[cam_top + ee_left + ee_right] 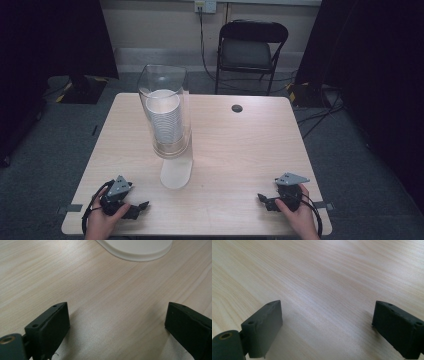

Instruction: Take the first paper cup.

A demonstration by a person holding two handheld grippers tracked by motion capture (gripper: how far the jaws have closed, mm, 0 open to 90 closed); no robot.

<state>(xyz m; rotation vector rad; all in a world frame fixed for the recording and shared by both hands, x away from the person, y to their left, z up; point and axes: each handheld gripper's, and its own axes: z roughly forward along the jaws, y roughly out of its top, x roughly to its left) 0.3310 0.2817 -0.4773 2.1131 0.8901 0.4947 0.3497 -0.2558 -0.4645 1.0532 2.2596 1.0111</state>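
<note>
A clear plastic cup dispenser [165,115] stands upright on the wooden table [240,145], left of centre, with a stack of white cups [164,120] inside it. Its white oval base [176,173] reaches toward the near edge, and the rim of that base [136,250] lies ahead in the left gripper view. My left gripper [140,207] rests on the table at the near left, held by a hand, and stands open [117,322] with bare wood between the jaws. My right gripper [262,200] rests at the near right, also open [327,322] over bare wood.
A round cable hole [237,108] sits near the table's far edge. A black folding chair [251,50] stands behind the table. Cables [320,115] run over the grey floor at the right, and dark curtains hang on both sides.
</note>
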